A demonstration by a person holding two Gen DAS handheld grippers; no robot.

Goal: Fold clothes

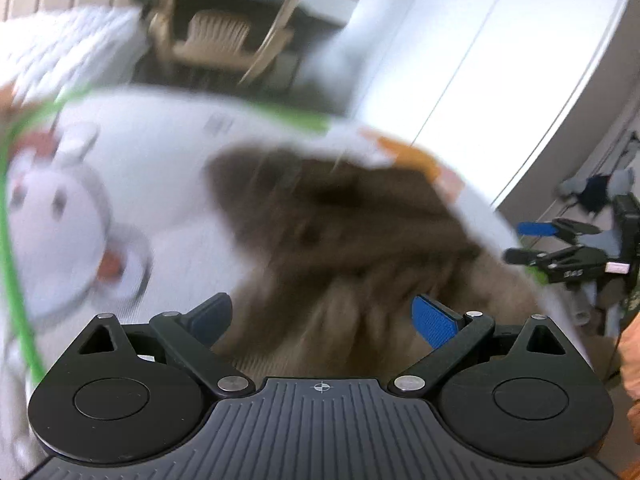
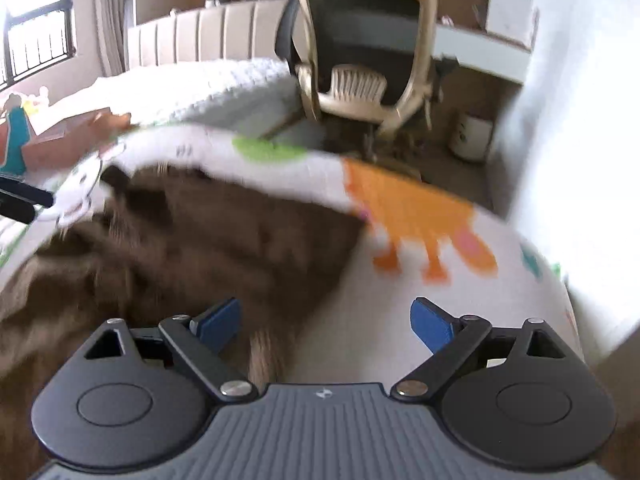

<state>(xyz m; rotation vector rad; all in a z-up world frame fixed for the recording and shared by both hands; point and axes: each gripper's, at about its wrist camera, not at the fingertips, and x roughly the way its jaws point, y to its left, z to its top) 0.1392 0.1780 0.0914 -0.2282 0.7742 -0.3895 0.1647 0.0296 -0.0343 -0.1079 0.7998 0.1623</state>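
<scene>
Brown garment (image 2: 192, 232) just ahead of right hand-held gripper (image 2: 326, 322).

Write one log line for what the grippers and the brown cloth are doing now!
left gripper: open, empty | right gripper: open, empty | brown cloth: crumpled on printed sheet, unfolded | views: blurred

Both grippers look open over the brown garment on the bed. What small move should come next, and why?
Probably lower the left gripper onto the near edge of the brown garment and close. Both it and the right gripper are open and hold nothing, while the garment lies rumpled on the cartoon-print sheet. The views are motion-blurred, so which edge is best is hard to tell.
</scene>
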